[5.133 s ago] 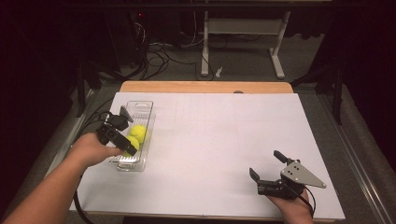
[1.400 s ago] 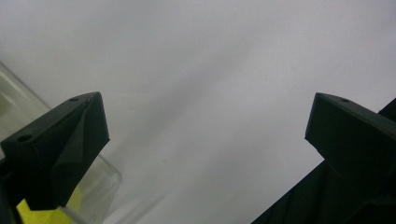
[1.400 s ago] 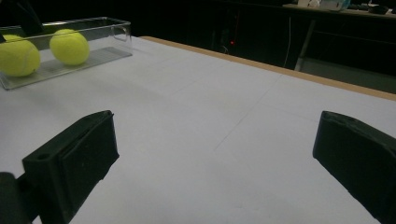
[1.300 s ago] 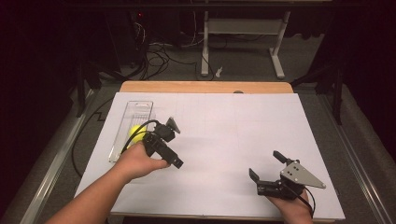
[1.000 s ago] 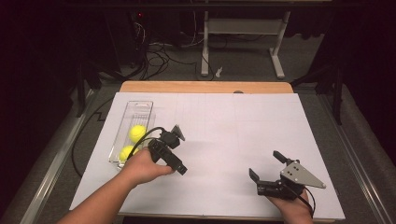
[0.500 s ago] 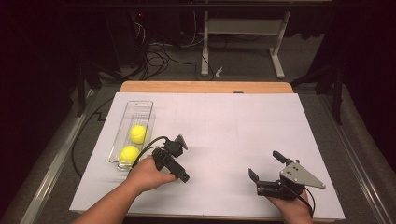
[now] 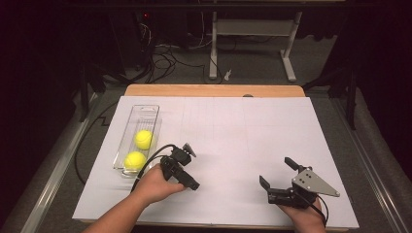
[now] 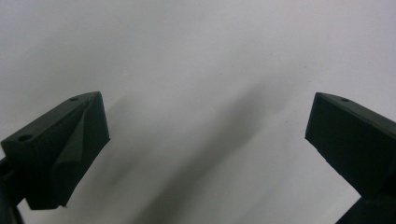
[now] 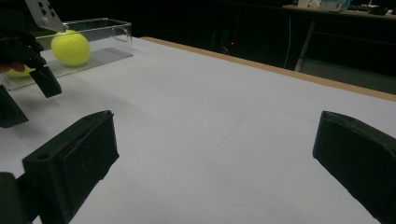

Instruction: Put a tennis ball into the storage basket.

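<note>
The left tool sits low over the white surface with its jaws wide and empty; the right tool rests near the front edge, also wide and empty. Both yellow balls lie in the clear tray, just to the left of the left tool, the nearer hand. The tray's long axis runs away from the person, the balls in line along it at its near end

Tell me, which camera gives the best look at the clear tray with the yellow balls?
The high view: it shows the whole clear tray from above, with both yellow balls lying inside. The right gripper view catches the tray far off at its top left, partly behind the left gripper. The left gripper view looks at white tabletop.
</note>
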The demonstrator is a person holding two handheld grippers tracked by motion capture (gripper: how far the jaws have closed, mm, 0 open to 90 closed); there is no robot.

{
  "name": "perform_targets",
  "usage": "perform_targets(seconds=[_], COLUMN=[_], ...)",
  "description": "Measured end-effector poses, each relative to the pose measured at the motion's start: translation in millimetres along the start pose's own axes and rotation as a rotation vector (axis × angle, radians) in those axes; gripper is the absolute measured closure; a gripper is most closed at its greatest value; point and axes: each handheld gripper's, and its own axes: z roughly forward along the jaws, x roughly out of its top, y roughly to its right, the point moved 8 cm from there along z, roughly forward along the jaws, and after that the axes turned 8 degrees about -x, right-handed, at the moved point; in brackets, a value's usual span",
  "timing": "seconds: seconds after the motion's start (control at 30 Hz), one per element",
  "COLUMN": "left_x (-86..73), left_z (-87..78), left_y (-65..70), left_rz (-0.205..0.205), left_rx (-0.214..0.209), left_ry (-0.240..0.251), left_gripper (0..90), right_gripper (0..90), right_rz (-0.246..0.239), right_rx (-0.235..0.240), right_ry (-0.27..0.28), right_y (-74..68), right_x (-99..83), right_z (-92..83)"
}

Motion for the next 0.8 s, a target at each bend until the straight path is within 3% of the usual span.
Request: perform_targets(seconds=[0.1, 0.27, 0.5, 0.67, 0.8], left_x=[-1.8, -8.2, -21.3, -25.3, -24.2], left_z=[-1.9, -6.3, -10.4, -13.1, -14.2], left_y=[0.4, 0.7, 1.5, -1.5, -5.1], left_rz=[0.02, 0.049, 0.057, 0.077, 0.093], left_rx=[0.006, -0.003, -0.046, -0.053, -0.053], left_ry=[0.051, 0.184, 0.306, 0.395, 0.437], left_gripper=[1.0, 1.2, 1.3, 1.3, 1.3], right_gripper=[0.6, 0.6, 0.6, 0.6, 0.6], right_rz=[-0.002, -0.001, 0.0, -0.004, -0.004], right_rx=[0.001, -0.001, 0.001, 0.001, 0.002], right_ry=[0.001, 0.002, 0.001, -0.003, -0.005], right_y=[-0.2, 0.2, -0.8, -2.0, -2.4], right_x=[0.1, 0.1, 0.0, -0.6, -1.0], right_z=[-0.2, -0.3, -0.5, 0.7, 1.5])
